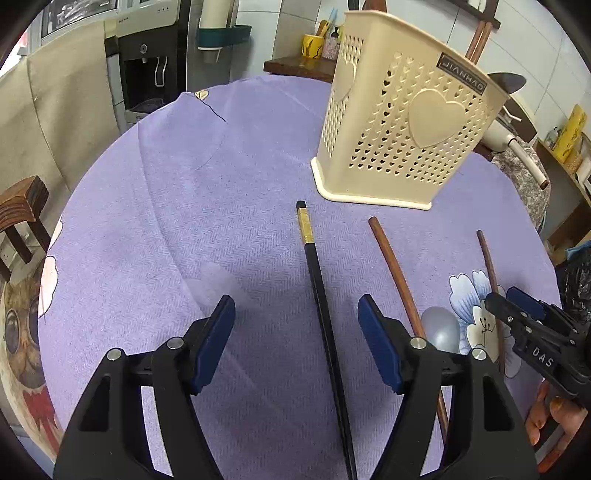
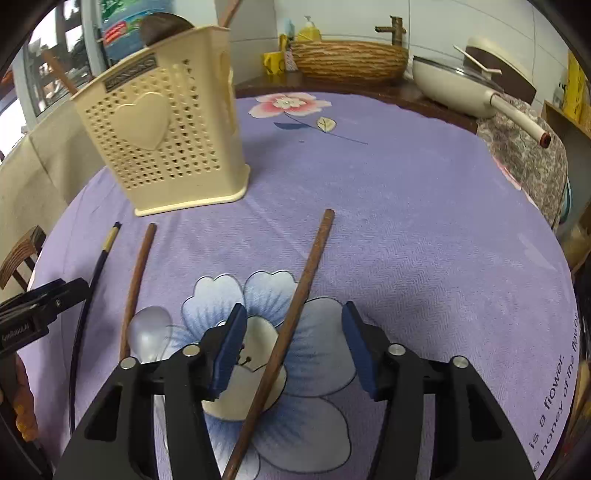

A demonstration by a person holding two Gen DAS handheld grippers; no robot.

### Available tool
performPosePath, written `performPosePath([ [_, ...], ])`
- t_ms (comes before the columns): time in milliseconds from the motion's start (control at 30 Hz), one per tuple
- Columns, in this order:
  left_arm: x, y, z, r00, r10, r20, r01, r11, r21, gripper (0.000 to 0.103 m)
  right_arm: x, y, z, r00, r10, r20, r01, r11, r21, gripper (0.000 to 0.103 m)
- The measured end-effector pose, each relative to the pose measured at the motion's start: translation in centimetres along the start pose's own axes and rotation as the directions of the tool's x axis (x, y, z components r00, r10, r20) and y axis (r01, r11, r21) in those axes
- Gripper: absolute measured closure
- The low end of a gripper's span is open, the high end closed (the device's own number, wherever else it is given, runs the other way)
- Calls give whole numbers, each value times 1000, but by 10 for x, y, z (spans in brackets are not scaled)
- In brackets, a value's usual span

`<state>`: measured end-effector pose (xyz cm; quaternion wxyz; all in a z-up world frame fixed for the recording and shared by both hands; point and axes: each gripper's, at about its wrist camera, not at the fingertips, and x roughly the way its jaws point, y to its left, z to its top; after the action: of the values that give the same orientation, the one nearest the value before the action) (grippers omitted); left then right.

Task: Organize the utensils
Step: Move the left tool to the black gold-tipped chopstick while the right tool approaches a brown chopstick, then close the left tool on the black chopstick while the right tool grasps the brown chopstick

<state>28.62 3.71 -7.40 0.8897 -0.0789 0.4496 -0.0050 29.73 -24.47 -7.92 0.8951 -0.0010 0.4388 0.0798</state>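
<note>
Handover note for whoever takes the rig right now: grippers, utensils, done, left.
Left gripper: open, holding nothing, straddling the black chopstick that lies on the purple tablecloth.
Right gripper: open, holding nothing, straddling a brown chopstick.
Also loose on the cloth: a second brown chopstick and a spoon beside it, between the two grippers.
The cream utensil holder stands upright at the far side, with some utensils already sticking out of the top.
Left: all four loose pieces need to go into the holder; neither gripper has closed yet.

White tiled wall [image 2: 461, 22] behind; wooden chair [image 1: 22, 210] beside a water dispenser [image 1: 147, 70].
</note>
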Motion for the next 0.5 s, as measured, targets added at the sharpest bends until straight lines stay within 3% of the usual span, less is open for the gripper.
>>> performPosePath([
  [233,16,-11,16,1000,31,-3,-31,999,22,35,11,-8,16,999,-21,-27,22,999,34,61],
  [400,25,-20,26,999,51,14,-52,997,50,60,20,-11,28,999,-42,-17,43,997,70,67],
  [500,28,-19,30,998,59,16,-59,998,28,67,24,-10,33,998,-62,-12,63,995,78,71],
])
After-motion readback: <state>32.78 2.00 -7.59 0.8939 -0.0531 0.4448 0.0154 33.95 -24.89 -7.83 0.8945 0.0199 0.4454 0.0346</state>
